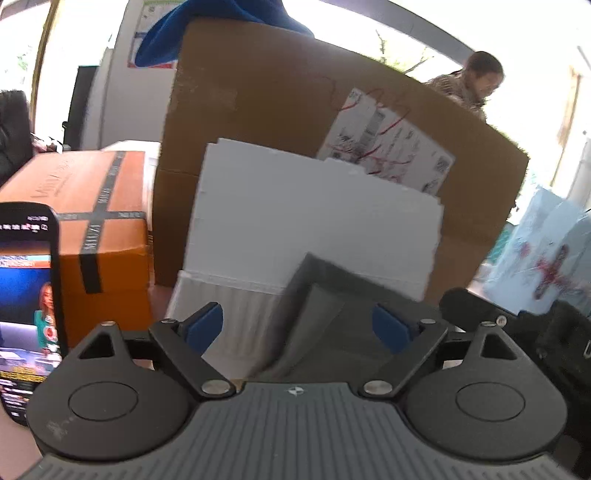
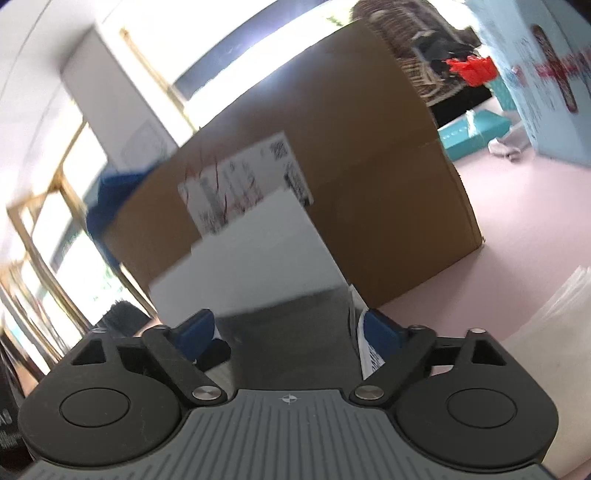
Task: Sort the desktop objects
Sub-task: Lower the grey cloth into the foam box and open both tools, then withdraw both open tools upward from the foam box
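**A:** Status on both tongs?

**B:** Left tongs (image 1: 297, 328) spread wide, blue pads (image 1: 205, 326) apart, gripping nothing. A flat grey sleeve-like item (image 1: 321, 314) sits between them, touching neither pad as far as I can see.

**A:** What's behind it?

**B:** Stack of white foam boards (image 1: 295, 214) leaning upright against a big brown cardboard box (image 1: 266, 110) with a white shipping label scribbled in red (image 1: 388, 147). Blue cloth (image 1: 207, 22) draped on the box top. Orange carton with black tape (image 1: 92, 206) to the left, and a black smartphone with its screen lit (image 1: 27, 295) close at my left edge.

**A:** Right side?

**B:** Right tongs (image 2: 288, 332) also spread open. A dark grey flat surface (image 2: 291, 332) lies between the pads; some white printed paper (image 2: 369, 354) is right against the right pad (image 2: 382, 334). Contact or grip: I cannot tell, too blurred.

**A:** Worktop?

**B:** Pale pink worktop (image 2: 517, 229), box standing on it. Teal box (image 2: 476, 129) further back.
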A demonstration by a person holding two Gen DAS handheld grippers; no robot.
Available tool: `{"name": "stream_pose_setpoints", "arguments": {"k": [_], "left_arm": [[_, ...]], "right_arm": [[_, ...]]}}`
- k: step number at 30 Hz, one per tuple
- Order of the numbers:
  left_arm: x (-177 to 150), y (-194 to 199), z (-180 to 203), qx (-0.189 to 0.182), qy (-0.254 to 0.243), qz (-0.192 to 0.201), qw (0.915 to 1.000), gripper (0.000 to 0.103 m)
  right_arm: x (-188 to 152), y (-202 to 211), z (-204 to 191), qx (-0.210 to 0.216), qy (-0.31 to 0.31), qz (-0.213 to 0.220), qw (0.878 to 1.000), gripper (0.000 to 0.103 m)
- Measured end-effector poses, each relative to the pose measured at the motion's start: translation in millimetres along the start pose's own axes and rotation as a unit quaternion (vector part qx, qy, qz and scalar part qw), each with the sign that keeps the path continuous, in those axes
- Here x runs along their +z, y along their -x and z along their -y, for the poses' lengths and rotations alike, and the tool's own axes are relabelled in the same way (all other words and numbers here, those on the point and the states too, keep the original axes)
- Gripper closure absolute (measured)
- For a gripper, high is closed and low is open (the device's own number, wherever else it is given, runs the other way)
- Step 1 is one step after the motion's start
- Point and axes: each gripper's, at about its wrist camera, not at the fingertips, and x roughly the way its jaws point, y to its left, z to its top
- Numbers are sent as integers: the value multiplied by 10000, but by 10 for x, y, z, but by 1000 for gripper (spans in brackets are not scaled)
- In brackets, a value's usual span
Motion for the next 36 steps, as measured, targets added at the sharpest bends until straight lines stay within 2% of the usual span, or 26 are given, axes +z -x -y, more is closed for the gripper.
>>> {"name": "stream_pose_setpoints", "arguments": {"k": [2, 16, 25, 31, 34, 36], "left_arm": [[-3, 14, 35, -17, -70, 59, 10000, 14], [-41, 24, 68, -18, -236, 143, 9996, 14], [28, 201, 79, 80, -292, 677, 9972, 14], [44, 257, 142, -59, -478, 766, 9959, 14], [41, 251, 156, 46, -535, 787, 9955, 21], [50, 250, 147, 170, -550, 798, 9951, 33]], "right_arm": [[13, 26, -7, 73, -18, 75, 9999, 12], [24, 40, -21, 43, 31, 171, 9998, 11], [67, 164, -66, 46, 267, 586, 9979, 11], [125, 192, -113, 98, 464, 591, 9971, 12], [119, 169, -145, -29, 668, 552, 9962, 15], [110, 131, -191, -71, 907, 445, 9949, 25]]}}
